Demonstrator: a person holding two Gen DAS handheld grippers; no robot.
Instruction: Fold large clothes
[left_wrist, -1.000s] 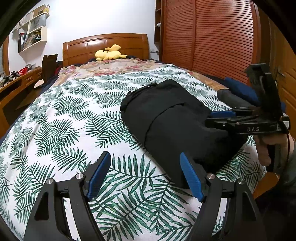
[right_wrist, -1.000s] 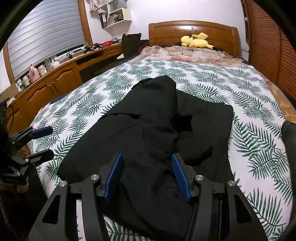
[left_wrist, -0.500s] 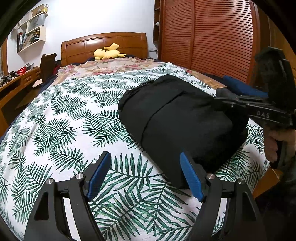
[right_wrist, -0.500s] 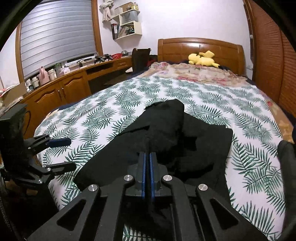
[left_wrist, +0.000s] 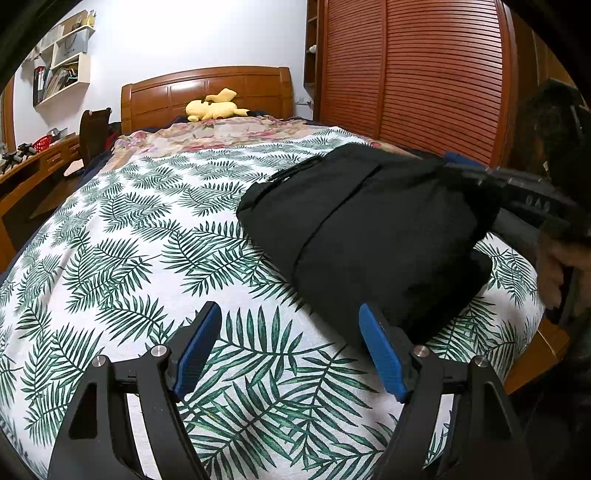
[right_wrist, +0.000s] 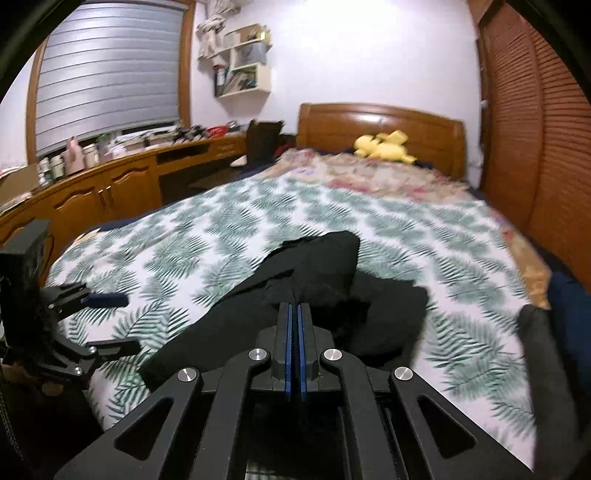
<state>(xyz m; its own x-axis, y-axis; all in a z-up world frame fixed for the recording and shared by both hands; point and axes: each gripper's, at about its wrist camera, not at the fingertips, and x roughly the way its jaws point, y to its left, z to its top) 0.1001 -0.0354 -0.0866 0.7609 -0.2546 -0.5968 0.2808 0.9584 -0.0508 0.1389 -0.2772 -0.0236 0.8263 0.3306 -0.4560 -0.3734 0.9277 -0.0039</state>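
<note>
A large black garment (left_wrist: 373, 229) lies near the foot of a bed with a leaf-print cover (left_wrist: 155, 258). My right gripper (right_wrist: 294, 310) is shut on a fold of the black garment (right_wrist: 317, 273) and lifts it off the cover; it also shows in the left wrist view (left_wrist: 480, 177) at the garment's right side. My left gripper (left_wrist: 290, 347) is open and empty, low over the cover just left of the garment's near corner. It also shows in the right wrist view (right_wrist: 103, 321) at the left bed edge.
A yellow plush toy (left_wrist: 214, 107) lies by the wooden headboard (left_wrist: 207, 88). A slatted wardrobe (left_wrist: 424, 74) runs along the right of the bed. A wooden desk and cabinets (right_wrist: 110, 188) stand on the left. Dark folded clothes (right_wrist: 554, 332) sit at the bed's right edge.
My right gripper closed on the black garment and has raised it, bunching the cloth upward. My left gripper stayed open and barely moved.
</note>
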